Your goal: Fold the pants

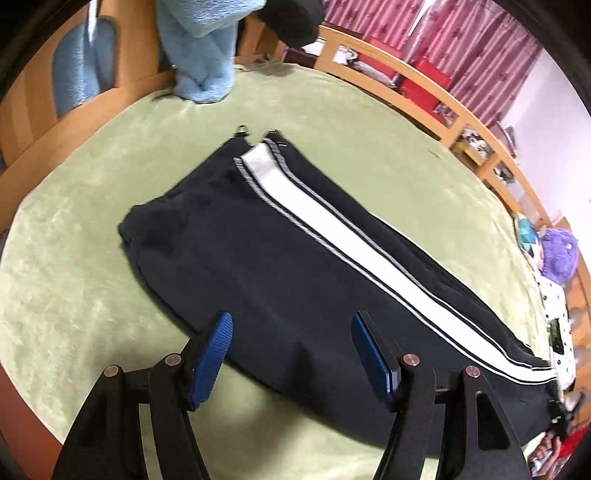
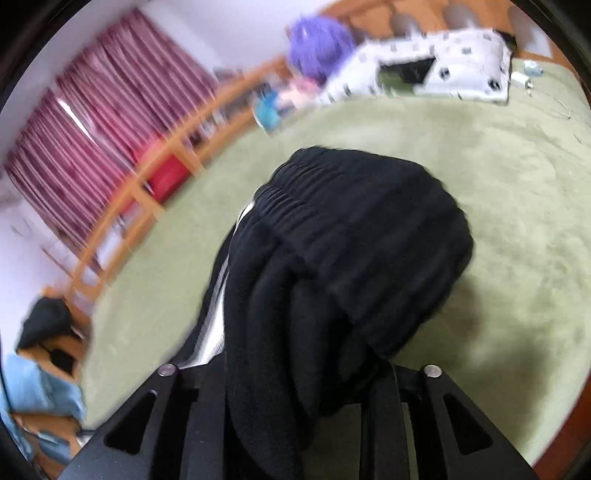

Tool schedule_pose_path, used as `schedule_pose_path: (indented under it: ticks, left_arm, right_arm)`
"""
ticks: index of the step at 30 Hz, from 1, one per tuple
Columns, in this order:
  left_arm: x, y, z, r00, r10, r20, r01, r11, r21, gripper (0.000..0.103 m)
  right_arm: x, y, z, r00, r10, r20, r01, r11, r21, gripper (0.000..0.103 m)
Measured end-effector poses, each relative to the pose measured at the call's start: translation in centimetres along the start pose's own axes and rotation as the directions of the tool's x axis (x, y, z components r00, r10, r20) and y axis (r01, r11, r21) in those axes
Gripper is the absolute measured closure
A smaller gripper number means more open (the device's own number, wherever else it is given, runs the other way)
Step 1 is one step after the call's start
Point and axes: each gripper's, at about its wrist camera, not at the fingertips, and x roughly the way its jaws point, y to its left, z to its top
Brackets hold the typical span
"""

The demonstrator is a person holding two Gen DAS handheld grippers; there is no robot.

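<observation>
Left hand-held gripper [image 1: 291, 354] jaws spread wide, gripping nothing, hovering over the near edge of the black pants [image 1: 295, 258] lying flat on the green bed cover [image 1: 74, 277]. Right hand-held gripper [image 2: 299, 398] looks clamped on the bunched waistband end; blurry, pads hidden by cloth.

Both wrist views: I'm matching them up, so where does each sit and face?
Left wrist: above the green blanket, looking down the open left tool at the flat pants.
Right wrist: behind the right tool, shut on the bunched waistband.
Shared: pants, blanket, purple plush, red curtains.
</observation>
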Motion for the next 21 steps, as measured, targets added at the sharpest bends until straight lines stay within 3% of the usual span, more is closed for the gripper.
schedule_pose_path:
  ticks: [2,6,8,12,16,21]
  left_arm:
    - [-0.4,-0.7,-0.3,1.0,-0.018,0.006,0.018,1.0,0.012,0.038]
    - [-1.6,-0.8,-0.1,0.998,0.0,0.069,-0.004,0.998,0.062,0.038]
    - [-1.7,-0.3,0.4,0.997,0.02,0.076,-0.026,0.996,0.084,0.038]
    - [-1.0,1.9,2.7,0.998,-0.005,0.066,0.0,0.997,0.077,0.038]
    - [1.1,2.9,6.2,0.997,-0.03,0.077,0.023,0.995,0.099,0.038]
    - [4.8,2.8,10.6,0.994,-0.058,0.089,0.046,0.99,0.134,0.041]
  right_arm:
    - [0.8,-0.9,-1.3,0.996,-0.047,-0.077,0.045,0.999,-0.03,0.065]
    - [-0.7,-1.4,-3.6,0.996,-0.061,-0.068,0.056,0.996,-0.069,0.063]
    - [-1.7,-1.1,-4.1,0.994,-0.089,-0.065,0.084,0.994,-0.075,0.057]
    - [-4.6,-0.7,-5.7,0.984,-0.176,-0.027,0.172,0.979,-0.111,0.054]
    - [-8.6,1.6,-8.3,0.959,-0.273,0.073,0.281,0.947,-0.154,0.054]
    - [-11.1,6.8,-11.7,0.955,-0.237,0.181,0.267,0.95,-0.165,0.048]
